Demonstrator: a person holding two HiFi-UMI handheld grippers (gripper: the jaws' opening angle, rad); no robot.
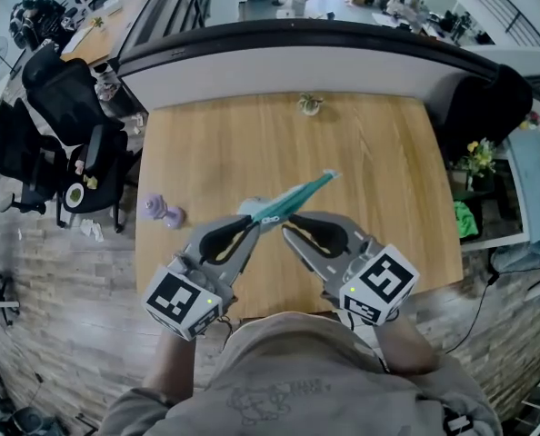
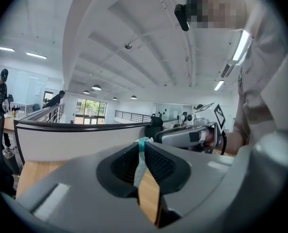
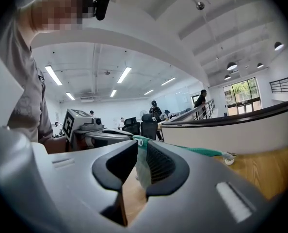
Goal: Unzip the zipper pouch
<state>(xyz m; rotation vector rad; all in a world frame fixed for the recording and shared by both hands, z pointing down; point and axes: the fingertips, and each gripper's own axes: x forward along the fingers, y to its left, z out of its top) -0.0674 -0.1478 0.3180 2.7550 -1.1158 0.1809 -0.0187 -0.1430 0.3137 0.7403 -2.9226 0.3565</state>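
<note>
Pale wood table [image 1: 379, 153] stood in an open office, with a curved dark-rimmed partition behind it. The only print in sight was the black-and-white square markers on the two gripper cubes. The zipper pouch [image 1: 293, 200] was slim and pale with a teal-green zipper edge. It was held over the table's middle, slanting away to the right. The left gripper [image 1: 249, 228] was pinched narrow on its near end. The right gripper [image 1: 288, 229], just beside it, was likewise clamped on the fabric.
</note>
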